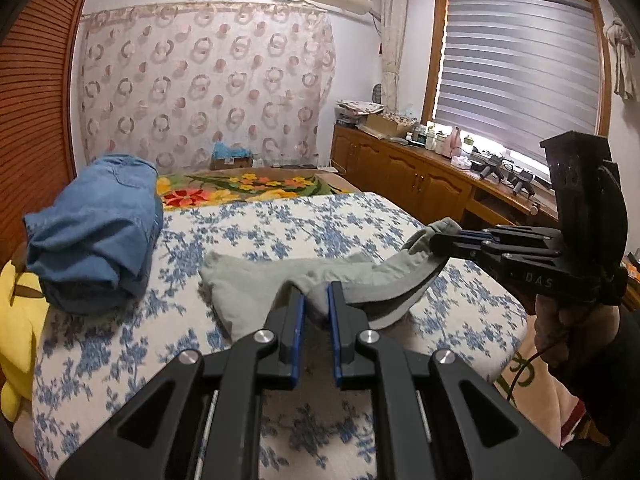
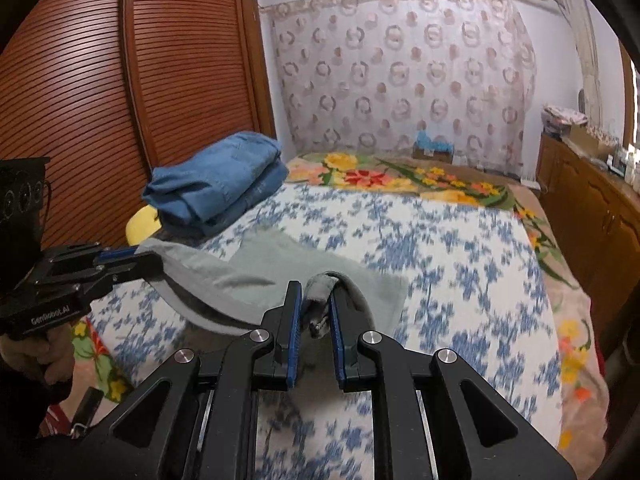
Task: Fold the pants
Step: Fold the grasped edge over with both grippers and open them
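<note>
Across the bed [image 1: 280, 216], with its blue-flowered sheet, lie grey pants [image 1: 248, 284], long axis running side to side between the two tools, near edge lifted, far part resting flat on the sheet beyond the fingers. Well apart at the far left corner, folded blue jeans [image 1: 100, 224] over a yellow cushion [image 1: 20, 304], nothing lying across the way forward. Left gripper [image 1: 316, 300] pinching a bunched fold of the near edge, right gripper [image 2: 316, 300] pinching the rolled end, neither nearer the open sheet.
</note>
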Demonstrator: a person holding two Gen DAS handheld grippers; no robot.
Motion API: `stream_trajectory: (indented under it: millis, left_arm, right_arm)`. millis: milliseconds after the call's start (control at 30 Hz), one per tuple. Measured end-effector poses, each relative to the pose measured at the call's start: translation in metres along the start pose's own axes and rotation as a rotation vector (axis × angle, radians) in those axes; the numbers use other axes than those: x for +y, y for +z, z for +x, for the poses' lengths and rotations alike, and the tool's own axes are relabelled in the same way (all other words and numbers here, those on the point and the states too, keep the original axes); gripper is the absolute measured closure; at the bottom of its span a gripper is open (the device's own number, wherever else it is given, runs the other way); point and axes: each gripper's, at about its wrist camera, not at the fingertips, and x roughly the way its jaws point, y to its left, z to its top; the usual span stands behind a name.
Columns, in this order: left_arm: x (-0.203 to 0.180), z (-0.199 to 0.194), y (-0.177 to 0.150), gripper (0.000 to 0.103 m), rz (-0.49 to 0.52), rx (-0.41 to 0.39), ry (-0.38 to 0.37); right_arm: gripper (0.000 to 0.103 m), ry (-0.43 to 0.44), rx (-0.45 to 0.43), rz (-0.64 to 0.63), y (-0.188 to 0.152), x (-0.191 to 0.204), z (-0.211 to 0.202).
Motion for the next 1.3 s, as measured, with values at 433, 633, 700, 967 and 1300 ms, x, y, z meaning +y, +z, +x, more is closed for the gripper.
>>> stream_trajectory:
  millis: [433, 633, 700, 967, 1300]
  left_arm:
    - [0.023, 0.044, 0.008, 0.094, -0.011, 0.042, 0.063]
    - [0.029, 0.064, -0.001, 0.094, -0.013, 0.087, 0.073]
    - [0.032, 0.069, 0.0, 0.094, -0.019, 0.092, 0.077]
    - [0.034, 0.068, 0.022, 0.093, -0.006, 0.072, 0.066]
    - [0.035, 0.08, 0.019, 0.078, 0.035, 0.113, 0.143]
  right_arm:
    - [0.092, -0.031, 0.038, -0.012, 0.017, -0.014, 0.052]
    - [0.092, -0.046, 0.102, -0.018, 0.005, -0.02, 0.082]
    - [0.092, -0.05, 0.112, -0.018, 0.004, -0.022, 0.09]
    - [0.092, -0.076, 0.092, -0.017, 0.014, -0.028, 0.096]
    - [0.092, -0.084, 0.121, -0.021, 0.016, -0.03, 0.116]
